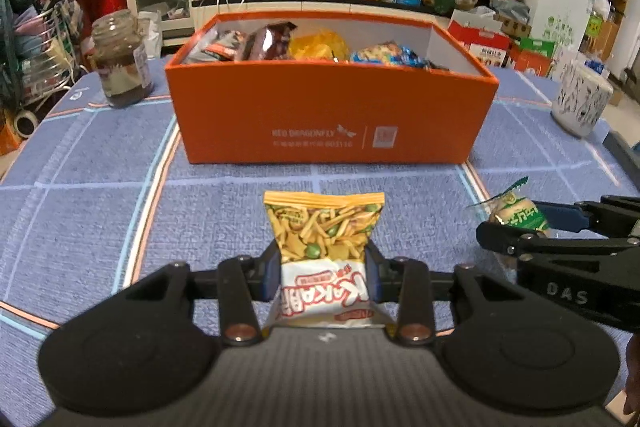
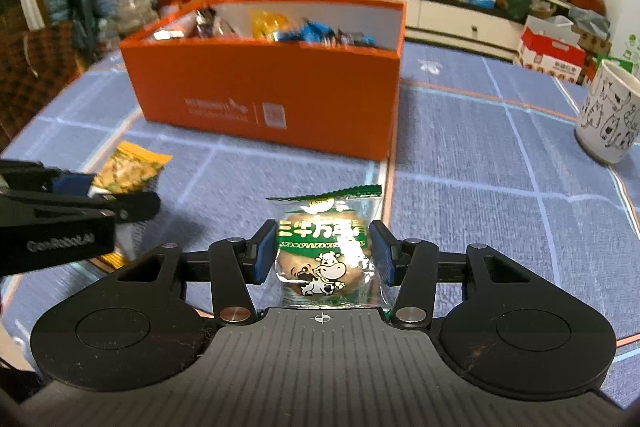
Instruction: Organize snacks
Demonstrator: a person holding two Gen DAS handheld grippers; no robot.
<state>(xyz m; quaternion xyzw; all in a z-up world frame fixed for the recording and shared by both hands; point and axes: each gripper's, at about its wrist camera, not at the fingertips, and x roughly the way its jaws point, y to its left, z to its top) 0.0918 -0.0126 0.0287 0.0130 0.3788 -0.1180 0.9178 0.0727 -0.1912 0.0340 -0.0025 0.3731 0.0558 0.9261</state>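
Note:
My left gripper (image 1: 323,273) is shut on a yellow snack bag (image 1: 325,227) printed with fries and peas, held just above the blue tablecloth. An open orange box (image 1: 332,107) holding several snack packs stands straight ahead of it. My right gripper (image 2: 322,255) is shut on a clear green-trimmed biscuit pack (image 2: 326,259) with a cartoon cow. From the right wrist view the orange box (image 2: 264,95) lies ahead and to the left. Each gripper shows in the other's view: the right gripper (image 1: 516,227) with its biscuit pack (image 1: 518,213), the left gripper (image 2: 100,197) with its yellow bag (image 2: 128,169).
A glass jar (image 1: 120,61) of dark contents stands left of the box. A white mug with cat drawings (image 2: 610,117) sits at the table's right side. The tablecloth (image 1: 100,167) covers the table; cluttered shelves and a TV stand lie beyond.

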